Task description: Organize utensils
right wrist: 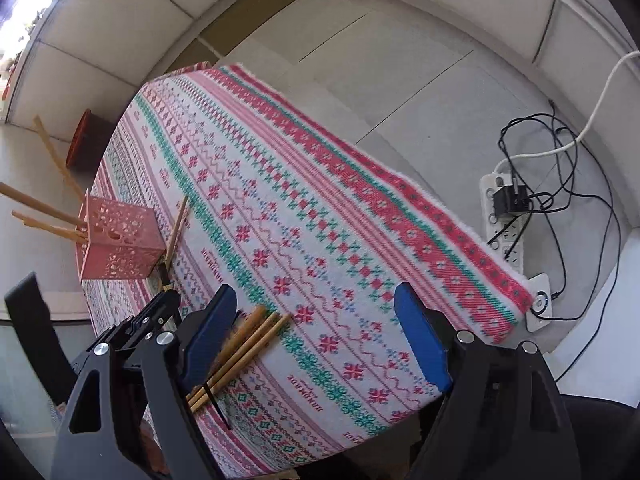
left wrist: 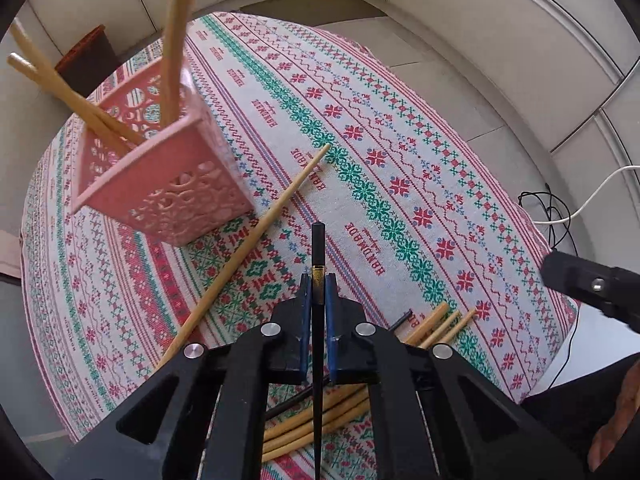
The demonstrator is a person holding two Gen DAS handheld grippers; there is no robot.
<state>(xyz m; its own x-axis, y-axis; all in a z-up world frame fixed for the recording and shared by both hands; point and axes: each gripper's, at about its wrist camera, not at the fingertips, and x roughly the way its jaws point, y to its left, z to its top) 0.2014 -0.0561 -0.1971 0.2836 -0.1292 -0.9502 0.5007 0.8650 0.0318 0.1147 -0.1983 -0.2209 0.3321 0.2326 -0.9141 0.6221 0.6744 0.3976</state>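
The black chopstick was a thin, stiff, light rod with a gold band near one end, and it looked smooth, so it was probably slippery and apt to pivot or slide between flat pads; a hold nearer its middle would likely have kept it from swinging, while a pinch near one end left the long tail free to droop. It stood between the blue pads of the left gripper, which were drawn in tight against its sides, so the jaws were all but closed on it, gripping just below the gold band with the tip jutting forward over the cloth. The shaft ran back under the gripper toward the camera. The pink basket, already holding several bamboo chopsticks, stood ahead and to the left, near the grip but apart from it, and one bamboo stick lay loose on the cloth between them. More bamboo sticks lay in a bundle on the cloth, just beside the left finger of the right gripper. That gripper's jaws stood wide apart with nothing between them, hovering over the cloth, the bundle not gripped.
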